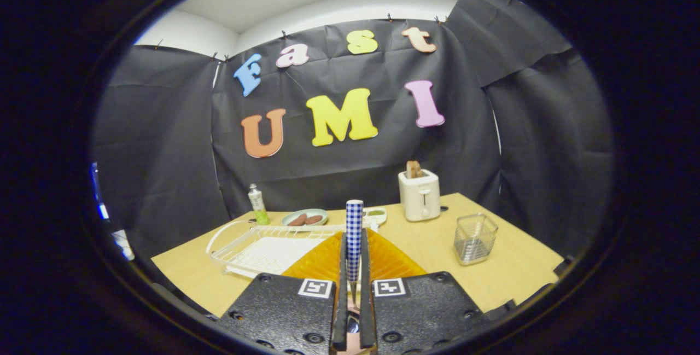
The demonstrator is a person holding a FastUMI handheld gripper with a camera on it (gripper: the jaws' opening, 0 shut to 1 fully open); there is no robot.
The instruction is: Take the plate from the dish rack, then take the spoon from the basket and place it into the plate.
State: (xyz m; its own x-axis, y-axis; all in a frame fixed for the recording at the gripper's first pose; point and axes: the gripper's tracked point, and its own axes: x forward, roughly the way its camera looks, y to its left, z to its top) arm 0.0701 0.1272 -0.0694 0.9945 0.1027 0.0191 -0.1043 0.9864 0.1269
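Note:
A spoon with a blue-and-white checked handle (354, 222) stands upright between my two fingers, its handle end rising above their tips. My gripper (354, 243) is shut on the spoon; part of the spoon shows low down in the narrow gap between the fingers. Right under and just ahead of the fingers, an orange ribbed plate (389, 261) lies on the wooden table. The white wire dish rack (257, 250) sits left of the plate and holds nothing. Off to the right stands a clear wire basket (474, 239), empty.
A cream toaster (419, 195) with toast in it stands at the back of the table (508, 273). Behind the rack are a green bottle (257, 205), a small plate with brown pieces (304, 217) and a small white dish (376, 214).

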